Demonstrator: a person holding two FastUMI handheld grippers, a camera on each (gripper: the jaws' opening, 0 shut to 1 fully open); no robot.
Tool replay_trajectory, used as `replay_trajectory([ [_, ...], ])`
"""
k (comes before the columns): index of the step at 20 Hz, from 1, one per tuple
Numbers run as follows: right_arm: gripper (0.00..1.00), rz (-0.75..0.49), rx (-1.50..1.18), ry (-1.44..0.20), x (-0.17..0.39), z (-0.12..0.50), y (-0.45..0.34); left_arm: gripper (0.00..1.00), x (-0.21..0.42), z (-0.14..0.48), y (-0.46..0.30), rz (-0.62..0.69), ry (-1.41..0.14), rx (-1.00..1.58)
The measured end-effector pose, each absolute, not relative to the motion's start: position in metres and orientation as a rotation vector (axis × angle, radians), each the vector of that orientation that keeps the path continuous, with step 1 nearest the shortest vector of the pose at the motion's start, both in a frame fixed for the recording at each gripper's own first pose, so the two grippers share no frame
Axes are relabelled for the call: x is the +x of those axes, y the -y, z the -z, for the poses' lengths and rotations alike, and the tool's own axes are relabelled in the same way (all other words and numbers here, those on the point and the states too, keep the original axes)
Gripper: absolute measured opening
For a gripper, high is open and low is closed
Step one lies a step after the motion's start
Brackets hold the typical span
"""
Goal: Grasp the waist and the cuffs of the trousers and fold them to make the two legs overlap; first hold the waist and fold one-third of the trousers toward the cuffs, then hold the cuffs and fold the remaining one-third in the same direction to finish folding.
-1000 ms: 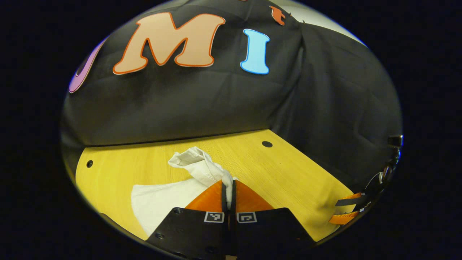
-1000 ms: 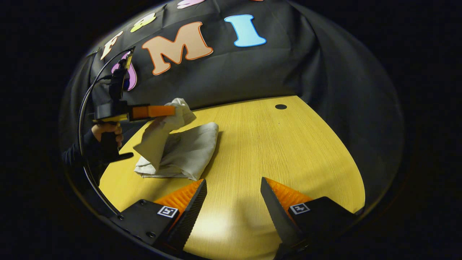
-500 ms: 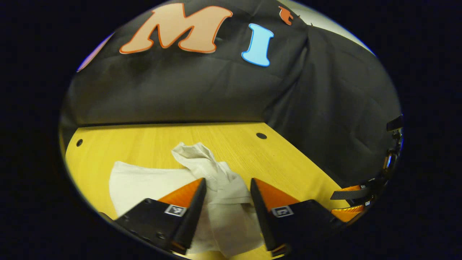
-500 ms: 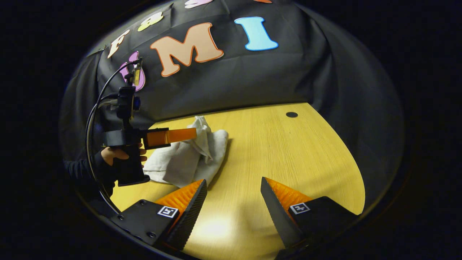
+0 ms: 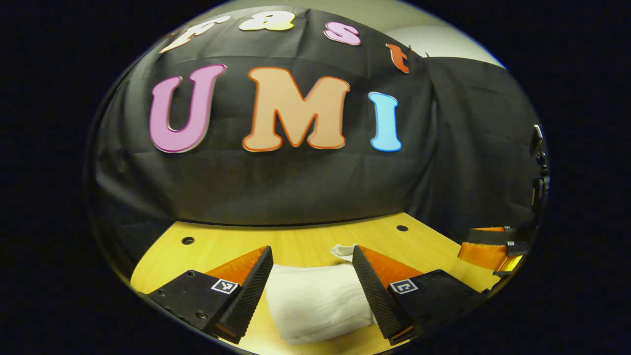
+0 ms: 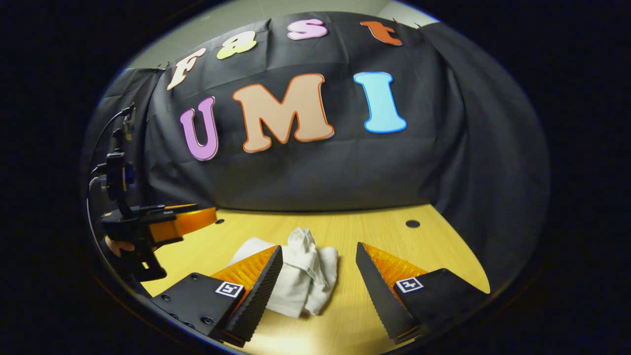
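- Left gripper view: the left tongs stand at the bottom of the frame with their two fingers spread wide, holding nothing.
- Between the fingers, low in the centre, the white trousers lie as a folded bundle on the yellow worktop; a small crumpled end pokes up at the bundle's far edge, just beside the inner face of the finger on the frame's right.
- The fingers flank the bundle; whether they touch it I cannot tell.
- At the right edge of the frame, lower down, the right tongs show from the side above the worktop's corner.
- Right gripper view: the right tongs sit at the bottom centre, fingers well apart and empty.
- The trousers lie in a loosely folded, rumpled heap on the worktop, in the lower centre, partly behind the finger on the frame's left.
- At the left edge of the frame the left tongs are held by a hand above the worktop, apart from the trousers, pointing toward frame centre.
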State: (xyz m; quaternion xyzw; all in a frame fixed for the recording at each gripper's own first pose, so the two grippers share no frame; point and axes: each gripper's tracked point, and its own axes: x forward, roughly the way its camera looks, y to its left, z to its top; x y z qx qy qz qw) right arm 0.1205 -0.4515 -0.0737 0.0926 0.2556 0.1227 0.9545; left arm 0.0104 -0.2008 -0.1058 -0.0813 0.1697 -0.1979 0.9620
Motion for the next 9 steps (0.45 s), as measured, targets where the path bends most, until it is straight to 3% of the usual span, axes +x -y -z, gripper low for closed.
replay_trajectory([
  [7,0.96,-0.215,0.198,-0.371,0.148,0.005,0.426,0.97,-0.004,0.053,0.088,0.194,-0.177,-0.079],
  [9,0.91,-0.201,0.181,-0.344,0.148,-0.007,0.429,0.95,-0.004,0.043,0.067,0.157,-0.138,-0.032],
])
